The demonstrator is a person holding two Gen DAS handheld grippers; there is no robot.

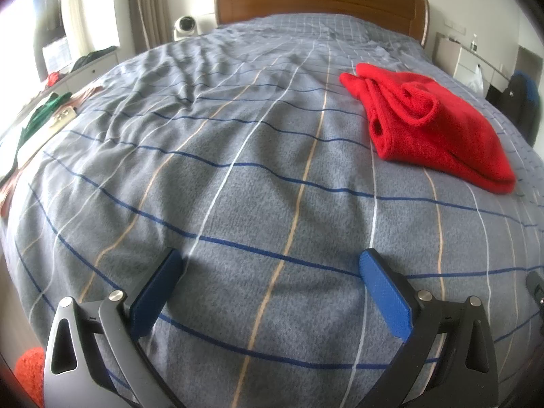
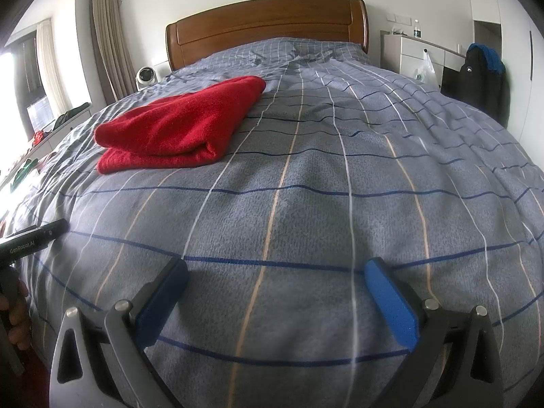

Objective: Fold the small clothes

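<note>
Red folded garment [image 1: 431, 125] on bed [image 1: 238, 170], well ahead of both spread, empty claws [image 1: 270, 292] [image 2: 277, 297].

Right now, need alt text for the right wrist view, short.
A folded red knit garment lies on a grey plaid bedspread, ahead and left of the open, empty right tongs. A wooden headboard stands behind; the left tongs' tip shows at the left edge.

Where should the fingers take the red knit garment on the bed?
Judging by its pose, grip the red knit garment at the loose sleeve and cuff layers bunched on top, coming from the left gripper side. The edge facing the right gripper is a rolled fold, offering no free layer to pinch.
</note>
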